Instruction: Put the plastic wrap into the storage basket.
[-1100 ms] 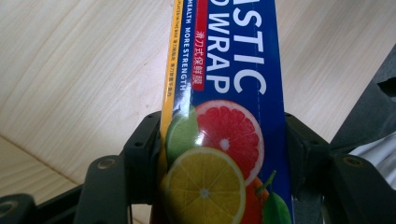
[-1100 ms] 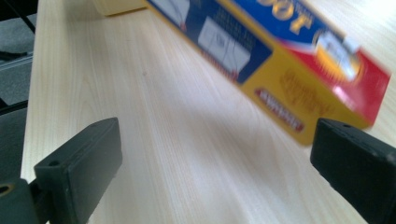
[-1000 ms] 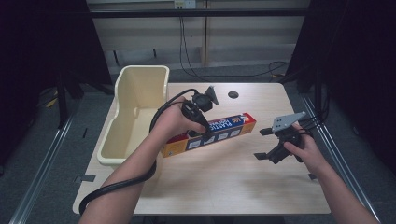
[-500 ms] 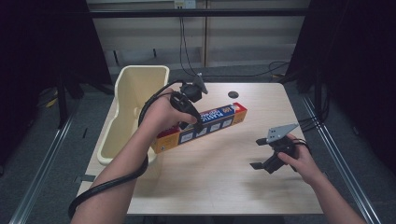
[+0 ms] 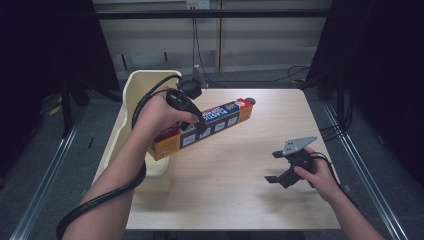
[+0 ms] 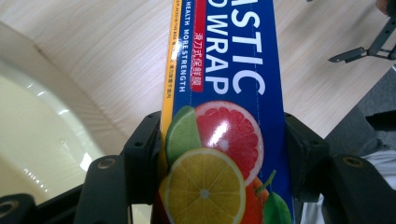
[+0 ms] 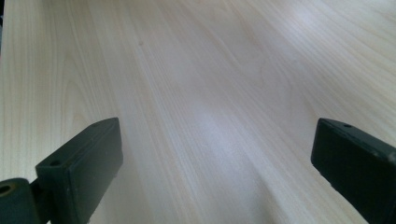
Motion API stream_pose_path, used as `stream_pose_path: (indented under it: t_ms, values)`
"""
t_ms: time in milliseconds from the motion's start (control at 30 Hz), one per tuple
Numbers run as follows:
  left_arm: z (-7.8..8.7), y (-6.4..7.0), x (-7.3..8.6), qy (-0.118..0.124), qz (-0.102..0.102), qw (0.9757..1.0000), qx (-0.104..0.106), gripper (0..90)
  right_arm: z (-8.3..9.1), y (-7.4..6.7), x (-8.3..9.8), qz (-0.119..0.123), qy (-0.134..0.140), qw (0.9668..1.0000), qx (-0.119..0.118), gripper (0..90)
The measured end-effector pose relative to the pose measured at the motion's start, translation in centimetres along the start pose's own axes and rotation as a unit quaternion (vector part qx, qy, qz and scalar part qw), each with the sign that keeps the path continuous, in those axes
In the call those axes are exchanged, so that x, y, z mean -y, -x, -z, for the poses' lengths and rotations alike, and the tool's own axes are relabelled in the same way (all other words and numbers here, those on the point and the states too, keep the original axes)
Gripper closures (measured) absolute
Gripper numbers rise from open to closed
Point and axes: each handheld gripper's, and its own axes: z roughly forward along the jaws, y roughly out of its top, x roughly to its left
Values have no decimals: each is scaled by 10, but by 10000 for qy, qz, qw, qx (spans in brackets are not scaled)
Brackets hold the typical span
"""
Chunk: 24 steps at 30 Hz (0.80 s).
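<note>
1. Since the earlier frame: long blue-and-orange cardboard plastic-wrap box (image 5: 202,127) carried farther left, its near end now above the cream plastic bin (image 5: 131,100); right hand drawn nearer the pale wooden counter (image 5: 240,190) front.
2. Left forearm reaches forward, wrist bent.
3. Left claw (image 6: 223,163) clamped across the box, held off the counter.
4. Right claw (image 5: 274,166) spread wide, empty, low over the counter.
</note>
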Motion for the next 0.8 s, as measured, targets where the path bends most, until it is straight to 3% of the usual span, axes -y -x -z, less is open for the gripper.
stream_pose_path:
  t_ms: [467, 800]
  values:
    - [26, -18, 12, 45, 398, 9991, -167, 405, 4, 1, 2, -82, 95, 9999, 47, 21]
    - [47, -26, 16, 152, 664, 9975, -163, 405, 4, 2, 3, -89, 95, 9999, 42, 21]
